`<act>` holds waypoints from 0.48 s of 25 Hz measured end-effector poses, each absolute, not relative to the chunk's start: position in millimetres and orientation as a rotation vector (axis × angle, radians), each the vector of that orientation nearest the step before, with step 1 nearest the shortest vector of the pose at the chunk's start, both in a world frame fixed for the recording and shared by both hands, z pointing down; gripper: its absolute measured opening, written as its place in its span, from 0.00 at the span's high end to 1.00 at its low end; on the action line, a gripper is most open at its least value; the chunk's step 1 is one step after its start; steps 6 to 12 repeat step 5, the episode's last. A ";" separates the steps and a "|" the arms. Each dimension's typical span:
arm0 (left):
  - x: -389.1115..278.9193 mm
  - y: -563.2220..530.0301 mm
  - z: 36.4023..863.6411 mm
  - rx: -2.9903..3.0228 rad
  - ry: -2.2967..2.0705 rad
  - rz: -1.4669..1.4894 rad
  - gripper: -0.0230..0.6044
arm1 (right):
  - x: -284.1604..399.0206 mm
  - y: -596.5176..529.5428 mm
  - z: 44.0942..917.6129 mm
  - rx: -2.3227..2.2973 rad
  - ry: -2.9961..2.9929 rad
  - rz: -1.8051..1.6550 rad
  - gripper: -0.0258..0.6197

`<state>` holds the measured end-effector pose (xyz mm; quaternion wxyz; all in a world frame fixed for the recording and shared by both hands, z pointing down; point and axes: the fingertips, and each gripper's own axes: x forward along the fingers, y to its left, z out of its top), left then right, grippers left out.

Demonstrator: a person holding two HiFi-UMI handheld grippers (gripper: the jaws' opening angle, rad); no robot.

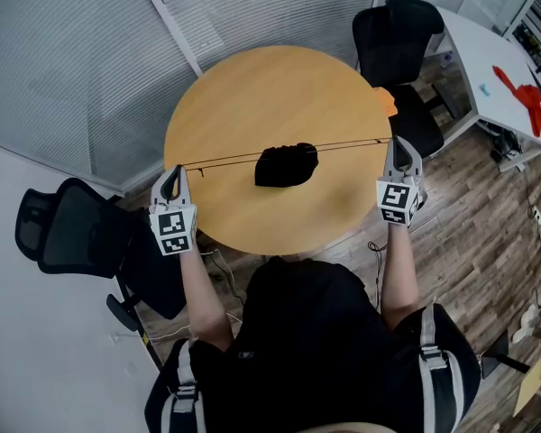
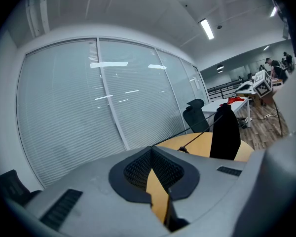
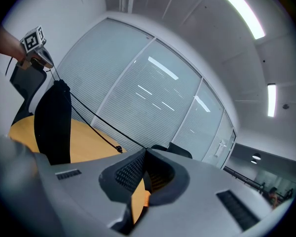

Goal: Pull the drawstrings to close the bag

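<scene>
A small black bag [image 1: 286, 165] lies bunched up at the middle of the round wooden table [image 1: 252, 97]. Thin black drawstrings [image 1: 230, 160] run taut from it to both sides. My left gripper [image 1: 173, 173] sits at the table's left edge, shut on the left string end. At the right edge, my right gripper [image 1: 398, 142] is shut on the right string end [image 1: 352, 142]. In the left gripper view the string [image 2: 187, 143] leaves the closed jaws toward the bag [image 2: 225, 132]. In the right gripper view two strings [image 3: 96, 130] lead from the jaws to the bag [image 3: 53, 125].
One black office chair [image 1: 397, 25] stands behind the table, another [image 1: 68, 228] at the front left. A white desk [image 1: 491, 57] with a red object [image 1: 523, 90] is at the far right. Blinds-covered glass walls [image 1: 90, 52] close off the back. Cables [image 1: 377, 255] lie on the wooden floor.
</scene>
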<state>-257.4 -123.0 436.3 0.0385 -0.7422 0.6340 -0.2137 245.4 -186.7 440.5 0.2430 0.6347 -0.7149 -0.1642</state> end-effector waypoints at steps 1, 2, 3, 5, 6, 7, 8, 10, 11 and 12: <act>-257.6 -124.1 436.4 -2.278 1.944 -0.656 0.94 | 245.5 -187.7 441.5 1.734 -1.953 -0.445 0.87; -257.7 -125.2 436.6 -2.279 1.943 -0.656 0.94 | 245.7 -188.6 441.7 1.733 -1.951 -0.441 0.87; -257.6 -126.2 436.8 -2.280 1.943 -0.657 0.94 | 245.7 -189.6 441.4 1.733 -1.950 -0.440 0.87; -257.3 -128.1 437.4 -2.282 1.941 -0.660 0.94 | 245.5 -191.2 439.5 1.733 -1.949 -0.440 0.87; -257.3 -128.1 437.4 -2.282 1.941 -0.660 0.94 | 245.5 -191.2 439.5 1.733 -1.949 -0.440 0.87; -257.3 -128.1 437.4 -2.282 1.941 -0.660 0.94 | 245.5 -191.2 439.5 1.733 -1.949 -0.440 0.87; -257.3 -128.1 437.4 -2.282 1.941 -0.660 0.94 | 245.5 -191.2 439.5 1.733 -1.949 -0.440 0.87; -257.3 -128.1 437.4 -2.282 1.941 -0.660 0.94 | 245.5 -191.2 439.5 1.733 -1.949 -0.440 0.87; -257.3 -128.1 437.4 -2.282 1.941 -0.660 0.94 | 245.5 -191.2 439.5 1.733 -1.949 -0.440 0.87; -257.3 -128.1 437.4 -2.282 1.941 -0.660 0.94 | 245.5 -191.2 439.5 1.733 -1.949 -0.440 0.87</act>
